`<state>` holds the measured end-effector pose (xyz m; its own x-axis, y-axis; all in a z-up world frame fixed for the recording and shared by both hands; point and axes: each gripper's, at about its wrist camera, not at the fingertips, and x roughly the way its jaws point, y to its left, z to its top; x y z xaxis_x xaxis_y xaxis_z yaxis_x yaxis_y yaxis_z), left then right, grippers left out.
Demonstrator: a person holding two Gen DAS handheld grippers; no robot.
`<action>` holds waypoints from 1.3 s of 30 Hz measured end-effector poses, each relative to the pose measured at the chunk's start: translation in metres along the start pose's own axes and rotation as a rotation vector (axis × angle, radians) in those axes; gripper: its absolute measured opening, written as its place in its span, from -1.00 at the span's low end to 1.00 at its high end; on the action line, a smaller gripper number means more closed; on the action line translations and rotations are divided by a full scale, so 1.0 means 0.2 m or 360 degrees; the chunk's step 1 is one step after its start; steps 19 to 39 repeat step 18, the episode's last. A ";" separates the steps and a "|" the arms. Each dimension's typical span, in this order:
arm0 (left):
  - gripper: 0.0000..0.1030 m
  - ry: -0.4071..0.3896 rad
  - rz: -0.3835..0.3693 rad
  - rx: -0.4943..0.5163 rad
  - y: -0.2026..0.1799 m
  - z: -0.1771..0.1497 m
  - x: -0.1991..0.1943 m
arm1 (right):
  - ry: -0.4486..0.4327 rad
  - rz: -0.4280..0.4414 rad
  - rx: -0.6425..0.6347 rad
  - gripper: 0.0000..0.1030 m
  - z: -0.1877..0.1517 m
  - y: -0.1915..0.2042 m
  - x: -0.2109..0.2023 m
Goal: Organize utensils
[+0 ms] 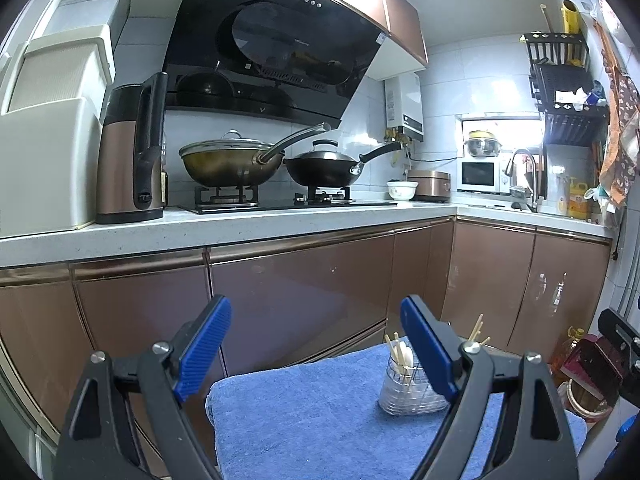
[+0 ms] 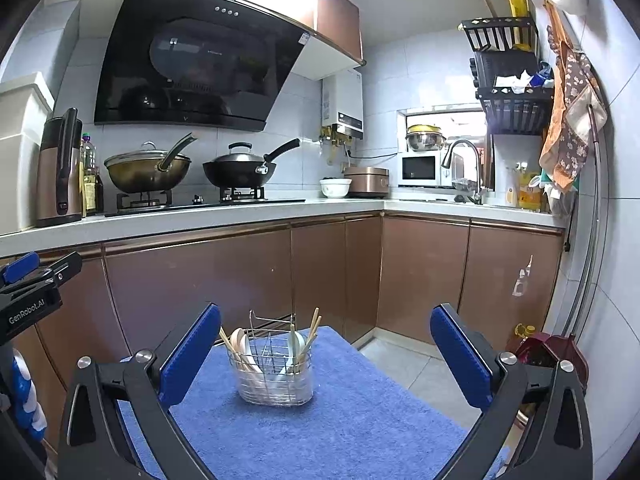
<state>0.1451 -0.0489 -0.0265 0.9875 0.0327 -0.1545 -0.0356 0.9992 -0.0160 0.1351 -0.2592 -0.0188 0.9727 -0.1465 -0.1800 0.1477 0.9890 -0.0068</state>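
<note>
A wire utensil holder [image 2: 275, 372] in a clear base stands on a blue towel [image 2: 340, 424] at the middle of a small table. Wooden chopsticks [image 2: 314, 326] and white spoons [image 2: 240, 342] stick up from its compartments. My right gripper [image 2: 326, 350] hangs open above the towel, with the holder between and beyond its blue pads and nothing held. In the left wrist view the holder [image 1: 408, 384] sits low on the right, partly hidden by the right finger. My left gripper [image 1: 318, 344] is open and empty, above the towel [image 1: 312, 412] and left of the holder.
Brown cabinet doors [image 2: 224, 280] run behind the table under a white counter [image 2: 192, 216] with two woks, a kettle [image 1: 132, 152] and a bowl. A sink and microwave [image 2: 420, 168] fill the far corner. Bottles and a red object [image 2: 548, 352] stand on the floor at right.
</note>
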 end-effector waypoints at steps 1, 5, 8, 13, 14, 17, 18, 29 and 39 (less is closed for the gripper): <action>0.67 -0.0001 0.0000 0.0004 0.00 0.00 0.00 | 0.0004 -0.0002 0.0000 1.00 0.00 0.00 0.00; 0.67 0.0005 -0.0001 0.0017 -0.01 0.00 0.01 | 0.0011 -0.0008 0.0015 1.00 -0.01 -0.02 0.01; 0.67 0.0006 0.0004 0.0026 -0.03 -0.01 0.00 | 0.0016 -0.0017 0.0027 1.00 -0.01 -0.04 0.02; 0.67 -0.0001 -0.0001 0.0031 -0.03 0.00 0.00 | 0.0024 -0.0034 0.0042 0.99 -0.01 -0.06 0.03; 0.67 -0.0003 -0.0002 0.0032 -0.03 0.00 0.00 | 0.0024 -0.0039 0.0043 1.00 -0.01 -0.06 0.03; 0.67 -0.0001 -0.0004 0.0031 -0.02 0.00 0.01 | 0.0026 -0.0044 0.0045 0.99 -0.01 -0.06 0.03; 0.67 0.0001 -0.0005 0.0030 -0.02 0.00 0.01 | 0.0027 -0.0047 0.0044 1.00 -0.01 -0.06 0.03; 0.67 0.0001 -0.0005 0.0030 -0.02 0.00 0.01 | 0.0027 -0.0047 0.0044 1.00 -0.01 -0.06 0.03; 0.67 0.0001 -0.0005 0.0030 -0.02 0.00 0.01 | 0.0027 -0.0047 0.0044 1.00 -0.01 -0.06 0.03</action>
